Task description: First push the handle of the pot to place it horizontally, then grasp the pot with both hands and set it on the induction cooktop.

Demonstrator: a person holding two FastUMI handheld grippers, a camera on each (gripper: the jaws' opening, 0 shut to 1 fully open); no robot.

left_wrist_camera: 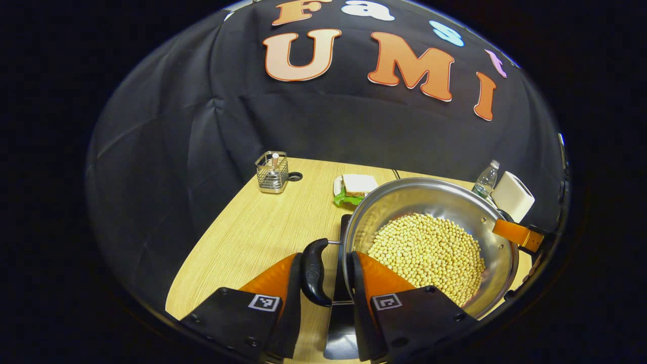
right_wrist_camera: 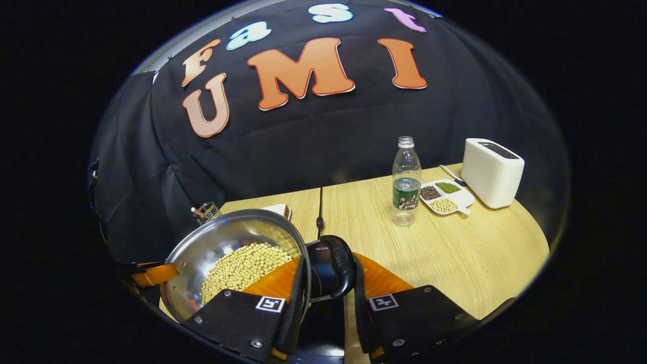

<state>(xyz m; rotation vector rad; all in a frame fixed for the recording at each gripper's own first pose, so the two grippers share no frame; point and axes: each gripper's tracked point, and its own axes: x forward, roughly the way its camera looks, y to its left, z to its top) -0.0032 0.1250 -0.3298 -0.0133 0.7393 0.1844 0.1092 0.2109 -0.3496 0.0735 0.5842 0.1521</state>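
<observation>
Right up front, bottom centre of the left gripper view: left claw (left_wrist_camera: 327, 258) pinching the pot (left_wrist_camera: 404, 202), one finger outside the black side handle (left_wrist_camera: 314, 273), the other inside the rim. Same deal bottom centre of the right gripper view: right claw (right_wrist_camera: 328, 260) clamped across the rim and the opposite handle (right_wrist_camera: 333, 268). Pot sitting lower right of the left gripper view, lower left of the right one, loaded with beans (left_wrist_camera: 429, 253).

Looks like the carry-and-set-down step. Tips for doing it well:
- Hold both claws at the same height. Looks tilted already, and those beans would slide to the low side.
- Move both together, no twisting, no pulling apart, or a handle slips out.
- Lower slowly and flat onto the cooktop (left_wrist_camera: 341, 338), centred, and only then let go.

Hard to make out:
- Underside of the pot hidden, so can't tell if lifted or resting.
- Dark glossy slab between the fingers probably the cooktop, mostly covered by pot and claws, edges cut off at the bottom.
- How firmly the inner fingers press the wall: unclear behind the rim.
</observation>
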